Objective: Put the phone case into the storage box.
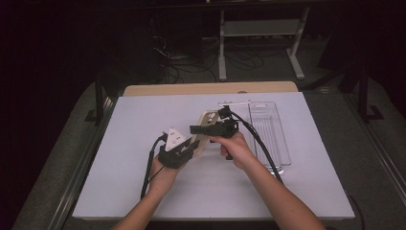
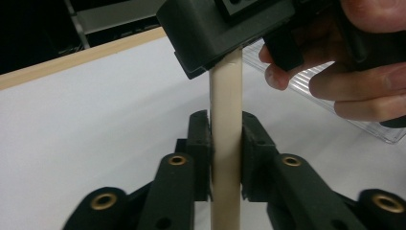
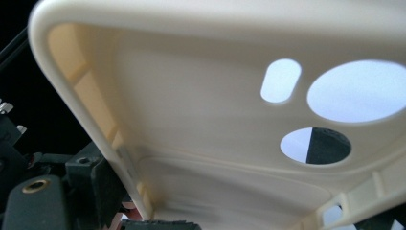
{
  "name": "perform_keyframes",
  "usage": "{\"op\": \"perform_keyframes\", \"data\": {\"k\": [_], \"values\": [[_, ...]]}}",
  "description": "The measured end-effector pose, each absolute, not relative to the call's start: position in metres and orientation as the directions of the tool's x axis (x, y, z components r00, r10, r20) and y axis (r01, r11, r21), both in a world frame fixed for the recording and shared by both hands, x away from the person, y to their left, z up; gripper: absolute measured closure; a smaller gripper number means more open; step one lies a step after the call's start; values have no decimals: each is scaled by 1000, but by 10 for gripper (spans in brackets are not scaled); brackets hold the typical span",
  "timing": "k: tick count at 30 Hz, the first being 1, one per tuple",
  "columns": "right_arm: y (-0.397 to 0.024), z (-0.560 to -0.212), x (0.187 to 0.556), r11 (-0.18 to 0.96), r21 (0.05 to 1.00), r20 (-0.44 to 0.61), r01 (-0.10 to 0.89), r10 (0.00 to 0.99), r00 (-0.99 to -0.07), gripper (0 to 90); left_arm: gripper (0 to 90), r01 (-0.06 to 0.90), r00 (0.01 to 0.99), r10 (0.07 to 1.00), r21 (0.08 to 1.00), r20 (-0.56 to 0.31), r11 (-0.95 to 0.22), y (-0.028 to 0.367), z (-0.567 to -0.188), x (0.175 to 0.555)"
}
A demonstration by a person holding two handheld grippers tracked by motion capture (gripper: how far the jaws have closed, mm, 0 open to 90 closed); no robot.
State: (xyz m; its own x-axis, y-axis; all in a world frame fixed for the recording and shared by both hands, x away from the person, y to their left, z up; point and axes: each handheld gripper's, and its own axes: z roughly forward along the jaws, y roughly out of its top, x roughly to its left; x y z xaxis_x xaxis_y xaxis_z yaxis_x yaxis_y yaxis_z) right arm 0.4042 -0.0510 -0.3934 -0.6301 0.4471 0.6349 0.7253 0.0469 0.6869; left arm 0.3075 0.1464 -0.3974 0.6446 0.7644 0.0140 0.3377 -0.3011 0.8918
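A beige phone case [image 1: 206, 118] is held up tilted over the middle of the white table [image 1: 143, 191], between my two grippers. My left gripper [image 1: 187, 147] is shut on its lower end; in the left gripper view the case [image 2: 226, 91] stands edge-on with both pads against it. My right gripper [image 1: 210, 129] sits on the upper part of the case, its black body [image 2: 225, 28] covering the top end. The right gripper view looks into the case's hollow inside [image 3: 191, 96] with its camera cutouts; one black jaw lies against the left rim, the other is hidden.
A clear plastic tray [image 1: 270, 139] lies on the table's right side, just beyond my right hand [image 1: 234, 146]. The table's wooden far edge [image 1: 210, 88] borders dark floor with cables and a white stand. Both grippers trail black cables toward me.
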Motion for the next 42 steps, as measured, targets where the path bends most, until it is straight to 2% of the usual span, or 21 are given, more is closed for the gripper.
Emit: {"op": "perform_keyframes", "data": {"k": [12, 17, 25, 34, 42], "values": [[-56, -394, 406, 42, 701, 614, 712, 473, -632, 110, 465, 370, 691, 722, 870, -25, -325, 157, -393, 314], [-57, -393, 406, 49, 703, 606, 709, 482, -633, 110, 399, 388, 724, 687, 860, -62, -331, 163, -389, 315], [-58, -393, 406, 58, 708, 593, 704, 491, -638, 110, 294, 373, 789, 610, 845, -72, -383, 172, -386, 318], [-61, -391, 406, 56, 720, 581, 692, 497, -645, 111, 148, 360, 818, 572, 828, -60, -429, 185, -388, 316], [-64, -389, 406, 55, 721, 577, 691, 503, -643, 111, 87, 360, 821, 568, 828, -62, -430, 201, -391, 311]]}}
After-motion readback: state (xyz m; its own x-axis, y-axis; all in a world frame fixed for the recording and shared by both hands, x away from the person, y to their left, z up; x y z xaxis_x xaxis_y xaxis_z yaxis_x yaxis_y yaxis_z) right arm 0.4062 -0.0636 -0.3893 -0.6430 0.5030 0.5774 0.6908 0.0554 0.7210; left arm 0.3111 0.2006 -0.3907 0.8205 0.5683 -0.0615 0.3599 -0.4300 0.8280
